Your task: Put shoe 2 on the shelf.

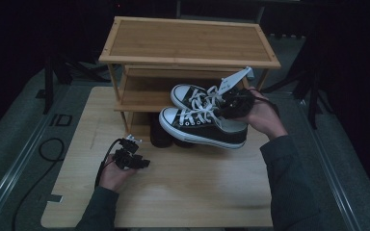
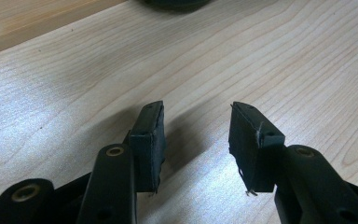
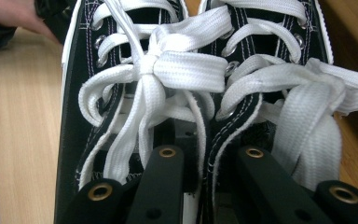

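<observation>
Scene: a person sits at a pale wooden table (image 1: 173,192) in a dim room, a two-jaw gripper in each hand.
Shoe rack: a slatted wooden shoe rack (image 1: 188,41) stands at the far side of the table, with an upper shelf and a lower shelf beneath it.
Pair of sneakers: two black canvas sneakers (image 1: 204,126) with white toe caps, white soles and white laces are held together in the air, just in front of the rack's lower shelf. Their toes point to the left in the high view.
Second pair: dark shoes (image 1: 166,135) stand on the table under the rack, partly hidden behind the lifted sneakers.
Right gripper: the right gripper (image 1: 235,103) is at the heel end of the sneakers. In the right gripper view its jaws reach down between the two shoes and pinch their inner walls together, one shoe on each side. The laces (image 3: 168,70) lie knotted across both tongues.
Right hand: the right hand (image 1: 265,115) wraps the gripper from the right, sleeve trailing toward the table's near edge.
Left gripper: the left gripper (image 1: 134,159) rests low over the table near its left front part, well apart from the sneakers. Its jaws stand spread with bare wood between the pads (image 2: 151,140).
Left hand: the left hand (image 1: 112,177) holds that gripper from below; a cable (image 1: 101,168) loops beside it.
</observation>
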